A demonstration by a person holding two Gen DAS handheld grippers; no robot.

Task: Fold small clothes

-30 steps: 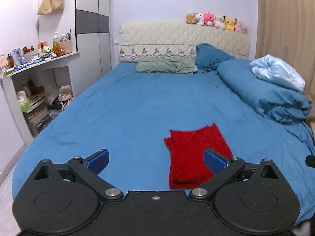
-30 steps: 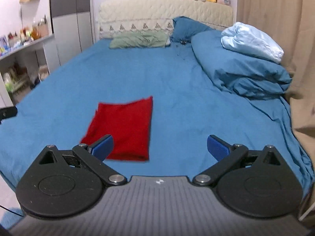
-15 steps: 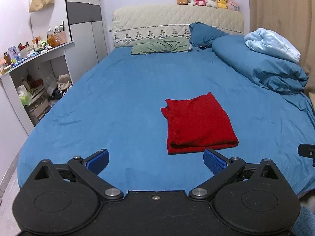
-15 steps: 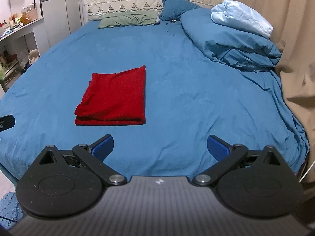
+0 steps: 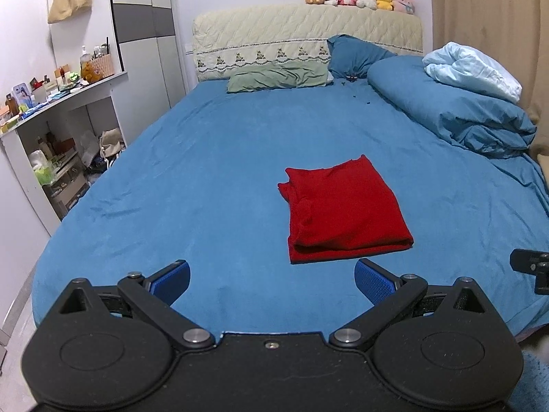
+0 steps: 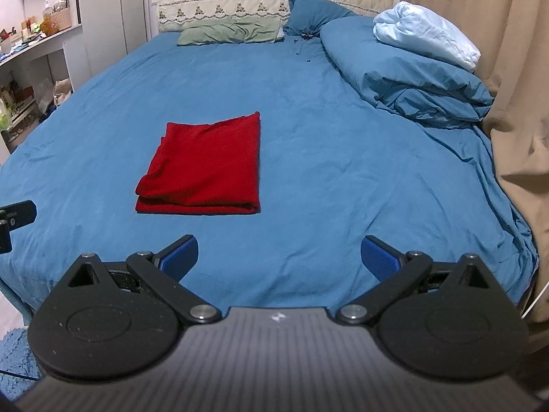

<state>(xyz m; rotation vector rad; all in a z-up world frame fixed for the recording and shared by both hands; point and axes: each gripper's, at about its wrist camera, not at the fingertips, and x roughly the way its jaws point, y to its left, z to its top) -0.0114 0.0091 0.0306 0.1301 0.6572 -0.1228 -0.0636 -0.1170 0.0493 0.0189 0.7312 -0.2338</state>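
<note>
A red garment (image 5: 343, 211) lies folded into a flat rectangle on the blue bed sheet (image 5: 212, 178), its doubled edge toward me. My left gripper (image 5: 272, 283) hovers open over the bed's near edge, short of the garment and slightly left of it, with nothing between its blue pads. In the right wrist view the same red garment (image 6: 206, 166) lies ahead and to the left. My right gripper (image 6: 279, 257) is open and empty, well short of the cloth. Each gripper's tip shows at the edge of the other's view.
A rolled blue duvet (image 5: 456, 116) with a pale blue blanket (image 6: 425, 36) lies along the bed's right side by a beige curtain (image 6: 514, 68). Pillows (image 5: 278, 79) sit at the headboard. Cluttered shelves (image 5: 51, 137) stand left of the bed.
Both grippers have drawn back from the folded red garment toward the foot of the bed and risen. The cloth lies where it was. Both stay open.
</note>
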